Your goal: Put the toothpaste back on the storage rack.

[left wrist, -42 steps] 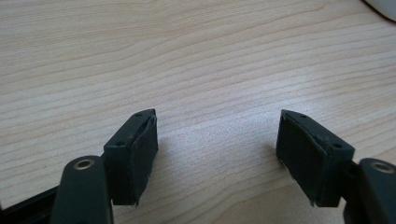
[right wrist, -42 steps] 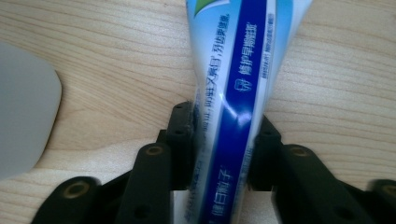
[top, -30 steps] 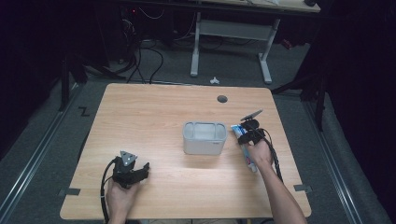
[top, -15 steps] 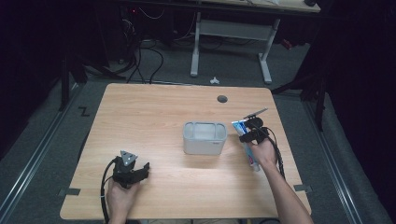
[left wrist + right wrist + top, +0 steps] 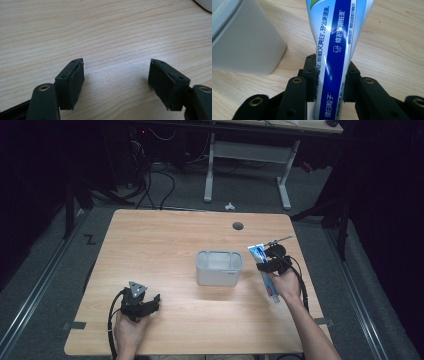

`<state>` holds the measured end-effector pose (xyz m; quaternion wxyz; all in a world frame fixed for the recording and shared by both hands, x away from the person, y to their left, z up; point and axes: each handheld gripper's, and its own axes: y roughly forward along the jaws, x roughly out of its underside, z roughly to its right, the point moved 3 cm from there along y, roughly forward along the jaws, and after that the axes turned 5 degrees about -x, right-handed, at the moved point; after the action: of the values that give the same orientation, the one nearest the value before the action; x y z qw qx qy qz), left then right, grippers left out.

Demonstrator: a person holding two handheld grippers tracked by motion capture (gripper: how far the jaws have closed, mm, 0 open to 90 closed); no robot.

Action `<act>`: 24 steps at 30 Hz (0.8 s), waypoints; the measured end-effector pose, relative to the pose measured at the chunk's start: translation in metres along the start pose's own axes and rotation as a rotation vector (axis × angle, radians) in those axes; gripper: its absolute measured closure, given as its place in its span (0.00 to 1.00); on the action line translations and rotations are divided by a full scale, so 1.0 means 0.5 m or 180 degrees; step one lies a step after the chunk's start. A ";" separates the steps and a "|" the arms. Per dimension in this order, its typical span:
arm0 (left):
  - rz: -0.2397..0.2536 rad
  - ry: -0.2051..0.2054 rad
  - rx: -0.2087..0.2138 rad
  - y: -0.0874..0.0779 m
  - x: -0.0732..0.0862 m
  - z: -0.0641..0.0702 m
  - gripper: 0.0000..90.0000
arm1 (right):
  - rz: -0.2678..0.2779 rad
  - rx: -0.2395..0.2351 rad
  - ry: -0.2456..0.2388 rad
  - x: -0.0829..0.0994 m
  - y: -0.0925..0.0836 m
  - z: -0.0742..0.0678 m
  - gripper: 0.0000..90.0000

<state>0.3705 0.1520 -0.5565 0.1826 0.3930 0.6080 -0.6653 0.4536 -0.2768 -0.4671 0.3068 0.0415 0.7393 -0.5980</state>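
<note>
1. A light wooden bench is seen from above, with a person's two forearms coming in from the near edge, each hand holding a pair of black tongs
2. The left tongs rest low over the near left part of the bench, held in the left hand, with a grey three-cornered plate on top and a black cable trailing back toward the person
3. In the left gripper view the left tongs stand wide open, with bare wood grain between the two jaws and nothing in them
4. The right tongs are on the right side of the bench, held in the right hand
5. In the right gripper view the right tongs are closed against both sides of a blue and white toothpaste tube printed with Chinese characters
6. From above, the toothpaste tube lies lengthways through the tongs, its flat end pointing away from the person and its other end reaching back past the hand
7. A grey rectangular bin stands open-topped near the middle of the bench, just left of the tube
8. A small round dark hole sits in the bench near its far edge
</note>
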 end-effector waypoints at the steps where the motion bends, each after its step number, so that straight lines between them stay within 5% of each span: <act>1: 0.0000 0.0000 0.0000 0.000 0.000 0.000 0.33 | 0.0023 -0.0013 0.0003 0.000 -0.003 -0.002 0.78; 24: -0.0006 0.0003 0.0003 0.000 0.000 0.000 0.32 | 0.0479 -0.0155 -0.0265 -0.005 -0.084 -0.037 0.78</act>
<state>0.3706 0.1519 -0.5565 0.1815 0.3929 0.6081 -0.6655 0.4303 -0.2711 -0.4281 0.3821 0.0646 0.7351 -0.5563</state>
